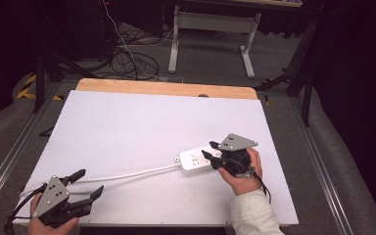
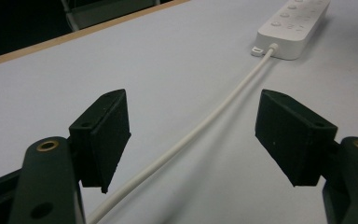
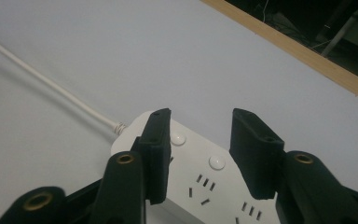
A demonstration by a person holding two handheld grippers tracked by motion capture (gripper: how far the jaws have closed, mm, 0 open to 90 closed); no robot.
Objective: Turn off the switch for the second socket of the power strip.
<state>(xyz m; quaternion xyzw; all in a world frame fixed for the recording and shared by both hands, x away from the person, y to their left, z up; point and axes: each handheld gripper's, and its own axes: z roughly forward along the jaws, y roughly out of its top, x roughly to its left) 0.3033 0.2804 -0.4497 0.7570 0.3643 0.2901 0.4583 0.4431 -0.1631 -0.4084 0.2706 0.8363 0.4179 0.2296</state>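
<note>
Power strip (image 1: 198, 160) w/ cord (image 2: 200, 129) on tabletop (image 1: 127, 127): both grippers apart.
We judge strip rigid, light, slick; right gripper (image 3: 199, 156) straddles body; left gripper (image 2: 193, 135) spans limp cord.

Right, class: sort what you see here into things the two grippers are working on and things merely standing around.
In the job:
power strip, under the open right gripper
its white cable, running between the jaws of the open left gripper

Just around:
table as work surface
metal desk frame behind it
black cables on the floor
</note>
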